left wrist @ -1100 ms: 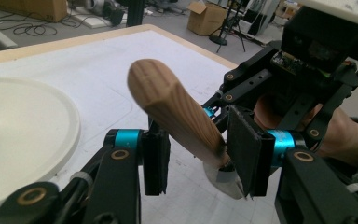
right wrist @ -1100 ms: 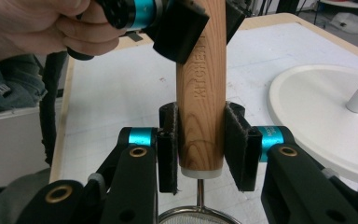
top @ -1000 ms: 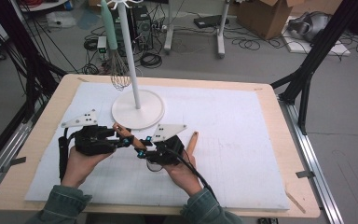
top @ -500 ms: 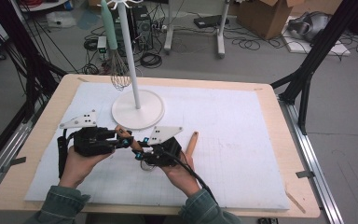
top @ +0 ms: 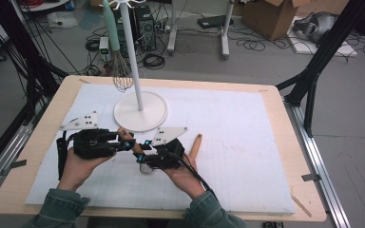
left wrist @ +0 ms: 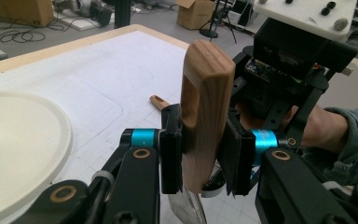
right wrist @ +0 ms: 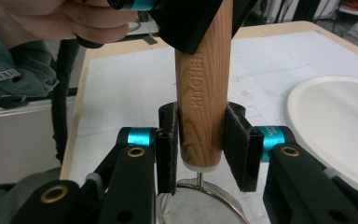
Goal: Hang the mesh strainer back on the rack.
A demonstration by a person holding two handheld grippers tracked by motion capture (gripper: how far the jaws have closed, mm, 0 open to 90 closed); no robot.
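Two grippers hold one wooden handle near the round white stand base (top: 139,111).

The left gripper (left wrist: 199,156) has its black pads clamped on the light brown wooden handle with a hole in its end (left wrist: 205,107); it sits just in front of the base. The right gripper (right wrist: 200,144) is around the same handle lower down. Its jaws have just been opening, with the handle between them, the pads close against the wood. A round wire mesh sieve (right wrist: 200,205) hangs below the handle.
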